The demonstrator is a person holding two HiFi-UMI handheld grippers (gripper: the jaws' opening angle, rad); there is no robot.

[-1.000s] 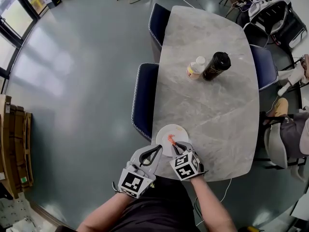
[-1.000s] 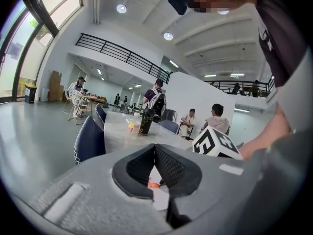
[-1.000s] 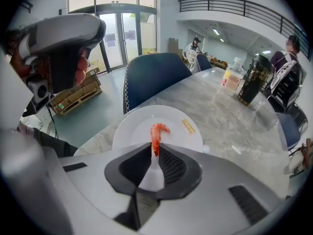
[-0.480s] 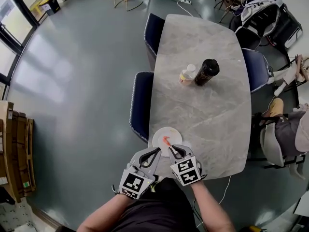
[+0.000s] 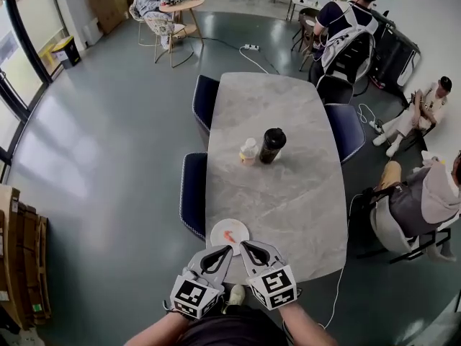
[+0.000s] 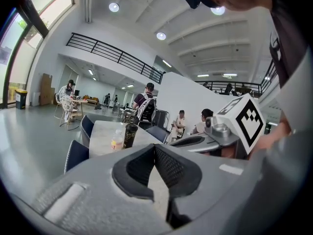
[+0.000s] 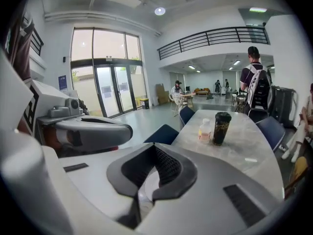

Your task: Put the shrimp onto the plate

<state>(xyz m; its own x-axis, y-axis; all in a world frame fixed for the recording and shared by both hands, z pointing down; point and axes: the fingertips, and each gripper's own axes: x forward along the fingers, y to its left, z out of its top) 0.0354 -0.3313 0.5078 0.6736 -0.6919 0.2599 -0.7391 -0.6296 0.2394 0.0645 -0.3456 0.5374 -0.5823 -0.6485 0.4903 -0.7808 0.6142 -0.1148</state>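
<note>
A small orange shrimp [image 5: 229, 236] lies on the white plate [image 5: 220, 229], which sits near the table's front left corner. Both grippers hang just short of the plate, side by side, over the table's near edge. My left gripper [image 5: 228, 249] is shut with nothing in it; its pads [image 6: 164, 165] meet at the tip in the left gripper view. My right gripper [image 5: 243, 244] is also shut and holds nothing, its pads [image 7: 166, 166] pressed together. Neither gripper touches the shrimp or the plate.
A small bottle [image 5: 248, 151] and a dark cup [image 5: 272, 145] stand mid-table on the grey marble table [image 5: 288, 193]. Blue chairs [image 5: 191, 193] line the table's left side, and another [image 5: 347, 128] stands at its right. People sit and stand to the right and at the far end.
The right gripper, which was at the shrimp on the plate, has drawn back to the near edge and is shut with nothing in it. The shrimp stays on the plate. The head view has tilted up.
</note>
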